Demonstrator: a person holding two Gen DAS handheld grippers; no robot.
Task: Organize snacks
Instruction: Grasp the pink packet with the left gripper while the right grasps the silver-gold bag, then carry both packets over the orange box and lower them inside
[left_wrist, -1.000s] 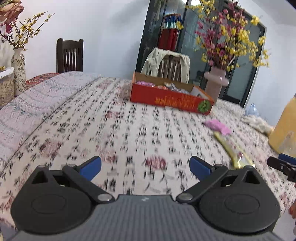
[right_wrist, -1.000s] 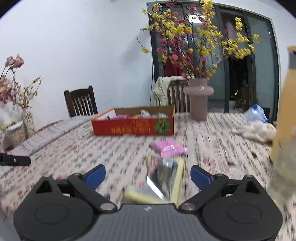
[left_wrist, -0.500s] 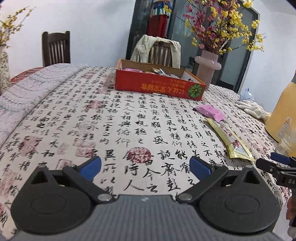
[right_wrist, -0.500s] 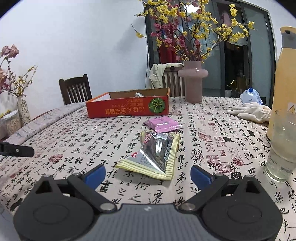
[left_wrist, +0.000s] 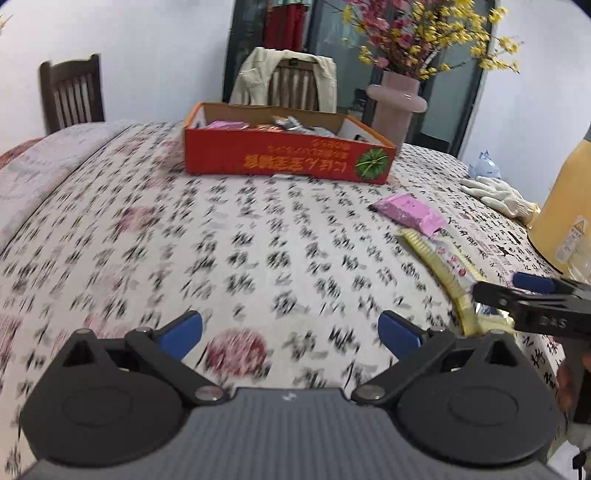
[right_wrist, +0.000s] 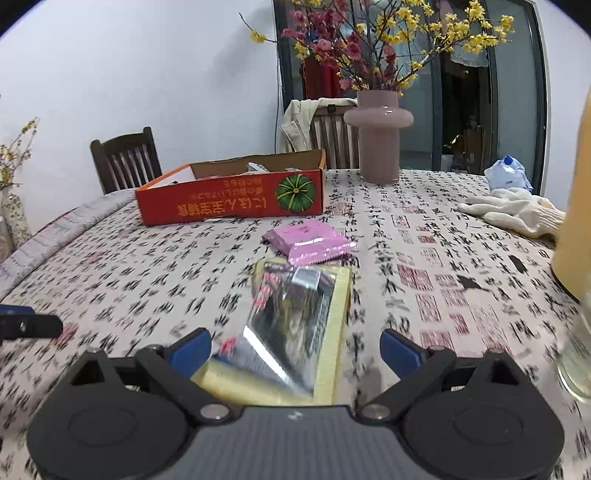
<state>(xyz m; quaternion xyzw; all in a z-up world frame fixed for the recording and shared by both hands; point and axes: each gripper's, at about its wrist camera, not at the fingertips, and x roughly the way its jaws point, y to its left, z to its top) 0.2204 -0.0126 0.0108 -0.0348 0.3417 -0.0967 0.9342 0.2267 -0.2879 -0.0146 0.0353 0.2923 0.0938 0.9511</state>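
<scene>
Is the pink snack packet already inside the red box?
No, the pink snack packet lies on the tablecloth in front of the red box.

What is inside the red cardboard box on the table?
The red cardboard box holds a pink packet, silvery wrappers and something white at its right end. Its front wall hides whatever lies lower.

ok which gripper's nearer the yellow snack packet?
Right. The right gripper is open with the yellow snack packet lying between its fingers. The left gripper is open over bare tablecloth, off to the packet's left.
</scene>
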